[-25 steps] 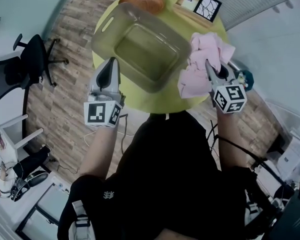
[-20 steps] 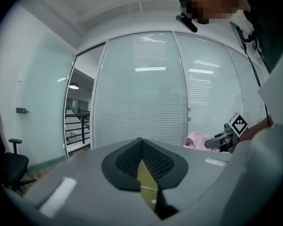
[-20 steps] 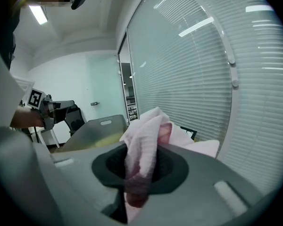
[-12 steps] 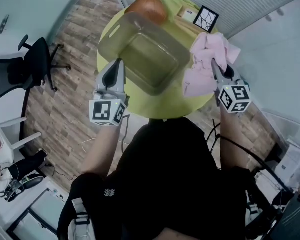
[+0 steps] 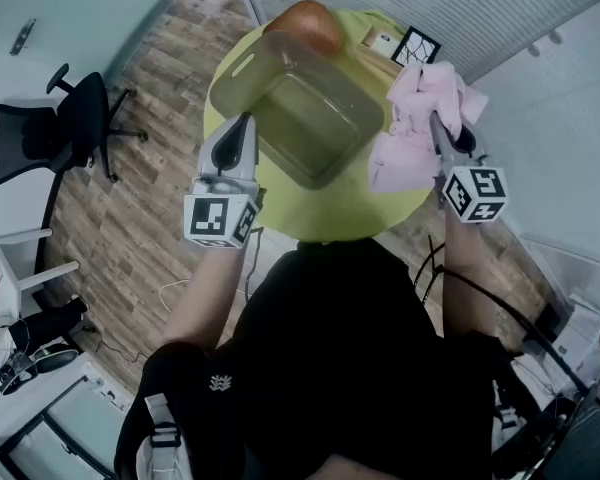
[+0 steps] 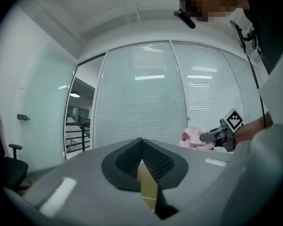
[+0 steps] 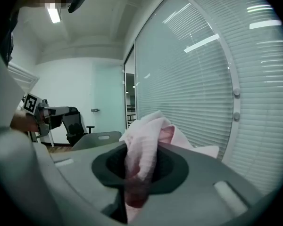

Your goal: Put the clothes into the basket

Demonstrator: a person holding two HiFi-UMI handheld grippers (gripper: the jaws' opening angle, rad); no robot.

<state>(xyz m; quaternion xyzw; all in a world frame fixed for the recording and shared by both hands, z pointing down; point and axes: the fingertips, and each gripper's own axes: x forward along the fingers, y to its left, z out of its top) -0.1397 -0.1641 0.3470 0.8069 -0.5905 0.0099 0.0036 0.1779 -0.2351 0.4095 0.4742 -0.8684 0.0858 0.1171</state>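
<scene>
holding a pink cloth (image 5: 418, 118) clenched between its fingers, the right gripper (image 5: 435, 128) hangs over the right edge of the bench (image 5: 330, 208), just right of the basket (image 5: 235, 78) — the cloth bunches past the fingertips and drapes below them, outside the basket; the left gripper (image 5: 244, 120) sits at the basket's near left side, fingers pressed together at the tips with nothing between them; the basket stands on the round yellow-green bench; a brown rounded thing (image 5: 305, 23) and a small frame (image 5: 417, 46) lie beyond it — a chair (image 5: 75, 128) stands on the wood floor (image 5: 150, 228) at left
</scene>
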